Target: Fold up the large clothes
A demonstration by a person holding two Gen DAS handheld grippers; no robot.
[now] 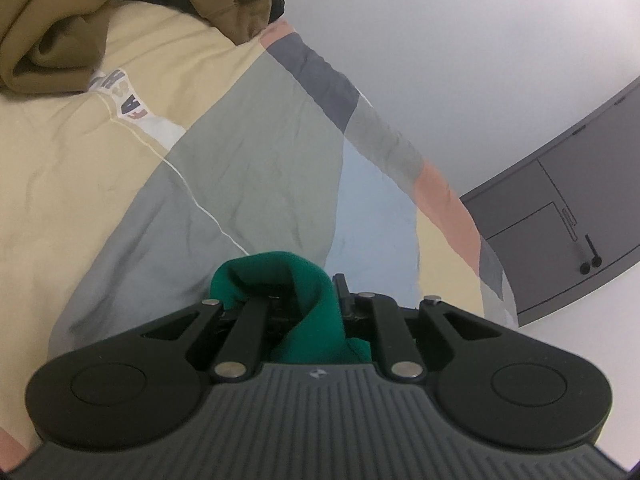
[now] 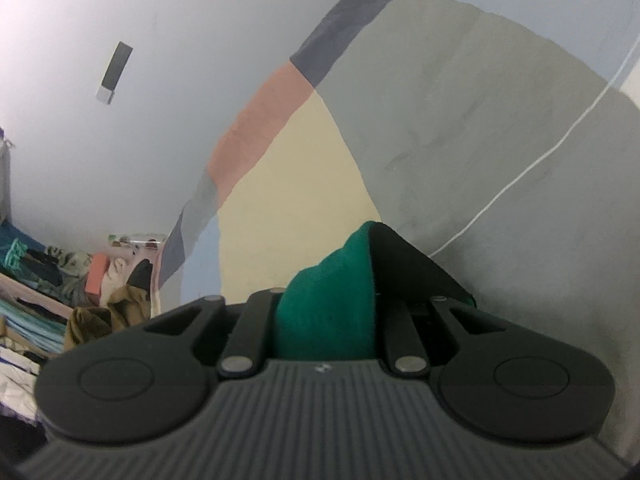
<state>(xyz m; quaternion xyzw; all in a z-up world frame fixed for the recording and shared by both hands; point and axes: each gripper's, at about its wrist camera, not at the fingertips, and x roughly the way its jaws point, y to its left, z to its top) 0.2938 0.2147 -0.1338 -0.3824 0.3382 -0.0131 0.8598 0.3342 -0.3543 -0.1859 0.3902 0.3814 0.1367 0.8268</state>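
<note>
A green garment [image 1: 308, 308] is bunched between the jaws of my left gripper [image 1: 304, 300], which is shut on it; the fingertips are hidden under the cloth. In the right wrist view the same green garment [image 2: 332, 312] is pinched in my right gripper [image 2: 340, 304], with a dark inner fold beside it. Both grippers hold the cloth just above a bed cover with patches of cream, grey, light blue and pink [image 1: 248, 168] [image 2: 440, 120].
A tan garment [image 1: 80, 20] is heaped on the bed cover at the top left of the left wrist view. A grey cabinet [image 1: 568, 216] stands by the white wall. A pile of mixed clothes [image 2: 80, 288] lies at the left in the right wrist view.
</note>
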